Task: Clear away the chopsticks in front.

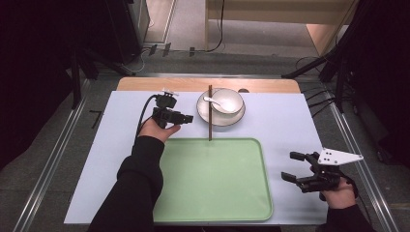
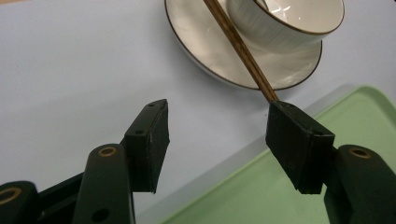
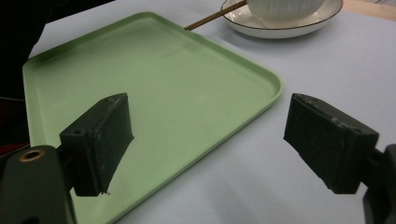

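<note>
Beside the plate (image 1: 220,116), I hold the left gripper (image 1: 186,118) with jaws apart and empty, near the chopsticks (image 1: 210,113) that lie across the plate's rim onto the green tray (image 1: 212,179). They look thin, stiff and slippery; I'd pinch mid-length. My right gripper (image 1: 290,166) rests wide open.

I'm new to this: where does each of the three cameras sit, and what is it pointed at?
High view: above the person's side, looking forward and down on the pale blue table; both forearms, left gripper, right gripper.
Left gripper view: rides that gripper, facing the brown wooden chopsticks leaning on the white gold-rimmed saucer; its open jaws.
Right gripper view: rides that gripper, facing the green plastic tray; its open jaws.
All share tray, saucer and chopsticks.
</note>
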A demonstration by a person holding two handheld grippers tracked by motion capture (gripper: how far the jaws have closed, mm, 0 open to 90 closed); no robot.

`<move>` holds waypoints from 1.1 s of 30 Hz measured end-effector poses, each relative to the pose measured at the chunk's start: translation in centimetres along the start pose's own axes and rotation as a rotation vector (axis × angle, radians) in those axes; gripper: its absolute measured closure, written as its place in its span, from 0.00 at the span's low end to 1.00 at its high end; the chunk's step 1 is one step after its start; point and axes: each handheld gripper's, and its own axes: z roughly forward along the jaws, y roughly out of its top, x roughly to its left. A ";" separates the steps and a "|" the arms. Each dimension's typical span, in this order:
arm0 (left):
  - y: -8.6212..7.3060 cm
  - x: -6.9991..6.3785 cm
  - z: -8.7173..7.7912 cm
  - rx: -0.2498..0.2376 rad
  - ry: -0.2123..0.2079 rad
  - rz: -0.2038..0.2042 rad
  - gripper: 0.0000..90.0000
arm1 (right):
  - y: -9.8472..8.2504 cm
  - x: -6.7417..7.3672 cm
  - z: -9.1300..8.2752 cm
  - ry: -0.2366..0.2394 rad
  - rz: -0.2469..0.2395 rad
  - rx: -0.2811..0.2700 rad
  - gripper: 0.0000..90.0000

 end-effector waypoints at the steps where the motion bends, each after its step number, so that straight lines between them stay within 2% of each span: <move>1: 0.2 -0.2 0.2 -0.005 0.001 0.007 0.44 | 0.0 0.0 0.0 0.002 0.000 -0.003 0.17; 3: 0.6 -0.4 0.6 -0.008 -0.006 0.001 0.45 | 0.0 0.0 -0.1 0.001 0.002 -0.005 0.17; 6: 1.1 -0.8 1.6 -0.017 0.003 0.002 0.53 | 0.0 -0.1 0.0 0.001 0.003 -0.002 0.17; 8: 1.6 -1.1 2.5 0.004 0.012 -0.012 0.54 | 0.0 -0.1 0.0 0.001 0.004 0.000 0.17; 10: 2.0 -1.5 3.4 0.005 0.017 -0.007 0.56 | -0.1 0.0 0.1 -0.003 0.007 0.002 0.17; 11: 2.3 -1.8 4.2 -0.003 0.005 -0.026 0.57 | -0.1 0.0 0.1 -0.001 0.007 0.000 0.17; 14: 2.4 -1.9 5.0 -0.012 0.000 -0.044 0.58 | 0.0 -0.1 0.1 0.005 0.000 -0.007 0.17; 15: 2.4 -1.8 5.4 -0.005 -0.002 -0.050 0.60 | 0.0 0.0 0.1 0.009 -0.006 -0.010 0.17; 16: 2.3 -1.6 6.1 0.005 0.000 -0.073 0.61 | 0.1 0.0 0.1 0.011 -0.005 -0.013 0.17; 21: 2.2 -1.9 6.9 0.012 -0.004 -0.064 0.65 | 0.1 0.1 0.0 0.012 -0.009 -0.015 0.17; 25: 2.3 -2.1 7.3 0.002 -0.004 -0.081 0.67 | 0.1 0.1 0.0 0.013 -0.010 -0.010 0.17; 28: 2.4 -2.3 7.6 0.009 -0.020 -0.073 0.70 | 0.1 0.2 0.1 0.013 -0.007 0.000 0.17; 30: 2.6 -2.6 8.0 0.029 -0.009 -0.060 0.71 | 0.1 0.1 0.1 0.012 -0.009 -0.003 0.17; 33: 2.7 -2.7 8.3 0.032 -0.003 -0.056 0.73 | 0.1 0.1 0.0 0.011 -0.010 -0.004 0.17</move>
